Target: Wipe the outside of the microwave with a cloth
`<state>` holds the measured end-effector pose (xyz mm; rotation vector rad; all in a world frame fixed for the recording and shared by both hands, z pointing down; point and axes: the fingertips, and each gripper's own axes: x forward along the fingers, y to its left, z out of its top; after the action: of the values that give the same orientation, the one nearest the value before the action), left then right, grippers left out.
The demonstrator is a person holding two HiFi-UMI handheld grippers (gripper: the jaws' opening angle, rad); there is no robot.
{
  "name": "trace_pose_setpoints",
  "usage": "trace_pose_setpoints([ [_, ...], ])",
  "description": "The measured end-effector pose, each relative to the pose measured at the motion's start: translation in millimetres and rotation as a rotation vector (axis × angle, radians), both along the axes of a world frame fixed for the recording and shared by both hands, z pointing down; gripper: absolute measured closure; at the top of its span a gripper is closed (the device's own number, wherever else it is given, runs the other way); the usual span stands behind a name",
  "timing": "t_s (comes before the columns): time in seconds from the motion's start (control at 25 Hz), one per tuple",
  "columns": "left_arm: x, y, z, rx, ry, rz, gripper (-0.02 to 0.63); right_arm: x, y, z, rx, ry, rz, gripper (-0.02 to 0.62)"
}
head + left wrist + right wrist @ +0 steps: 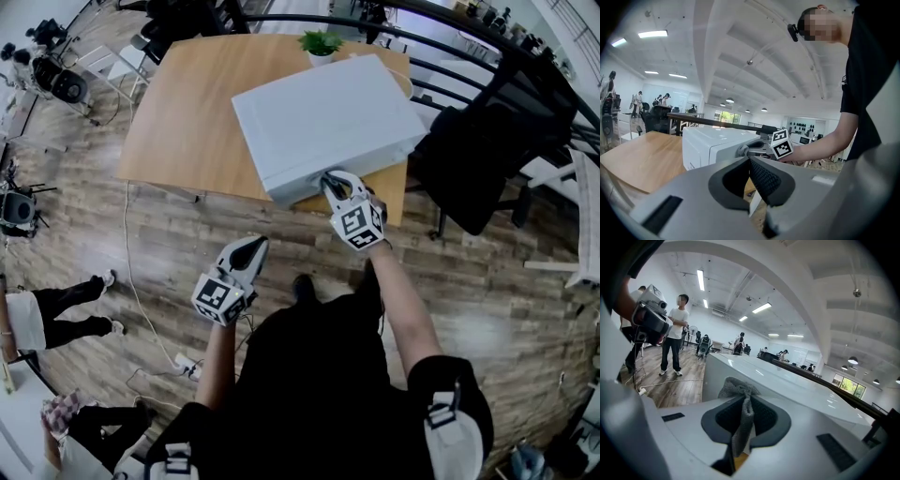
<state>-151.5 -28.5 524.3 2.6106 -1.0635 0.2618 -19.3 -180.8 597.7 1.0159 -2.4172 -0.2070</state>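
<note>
A: Gripping the cloth (739,388) in the right gripper (743,401), jaws closed tight on it, with a bunched end poking forward.
B: Pointing where?
A: Straight at the microwave (323,122), upper middle of the head view, on the table (183,131). Lies with its long axis running lower left to upper right.
B: Touching?
A: Hard to say. Sits right at the near long side, at or just beside the surface, a little left of that side's middle.
B: And the left gripper (251,249)?
A: Hangs lower left of centre, well apart from the microwave, jaws together on nothing.
B: So wiping from the right?
A: Likely, being far nearer. Probably calls for sweeping along that long side, toward the upper right.
</note>
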Motion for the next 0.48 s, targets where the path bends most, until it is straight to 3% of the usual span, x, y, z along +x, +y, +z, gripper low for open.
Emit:
trace_pose_setpoints([
  [0.48,30,-8,-12,-0.003,-0.012,-0.042,0.603,25,-10,1,-0.012,0.028,-0.059,0.565],
])
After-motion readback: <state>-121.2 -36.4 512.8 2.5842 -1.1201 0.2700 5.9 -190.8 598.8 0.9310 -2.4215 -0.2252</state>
